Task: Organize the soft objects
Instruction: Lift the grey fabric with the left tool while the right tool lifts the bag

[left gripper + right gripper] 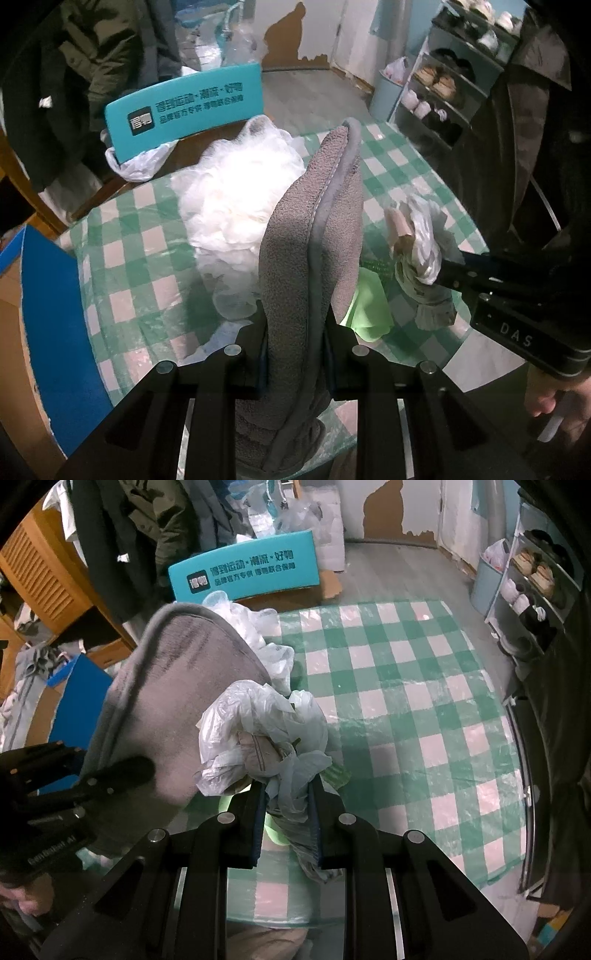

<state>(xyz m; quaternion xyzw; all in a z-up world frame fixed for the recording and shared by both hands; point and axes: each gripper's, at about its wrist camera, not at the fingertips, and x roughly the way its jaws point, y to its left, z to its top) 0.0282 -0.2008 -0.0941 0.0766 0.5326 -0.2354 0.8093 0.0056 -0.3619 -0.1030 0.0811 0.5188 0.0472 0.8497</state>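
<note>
Above checked table (406, 686): left gripper (295, 332) clamps grey towel (314, 229); right gripper (286, 812), at 3 o'clock, pinches plastic bag (258, 720). Step: both lifted for sorting. Next: likely choose a drop spot.

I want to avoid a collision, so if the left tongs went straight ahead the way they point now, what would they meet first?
Probably the heap of crumpled white plastic bags on the green checked tablecloth. The left tongs, shut on the folded grey towel, point just past its right edge; depth is unclear.

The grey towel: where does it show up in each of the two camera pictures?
Left wrist view: grey towel stands centre, clamped in the left gripper.
Right wrist view: grey towel fills the left-centre, beside the right gripper.
Shared landmark: the teal box behind the table.
</note>
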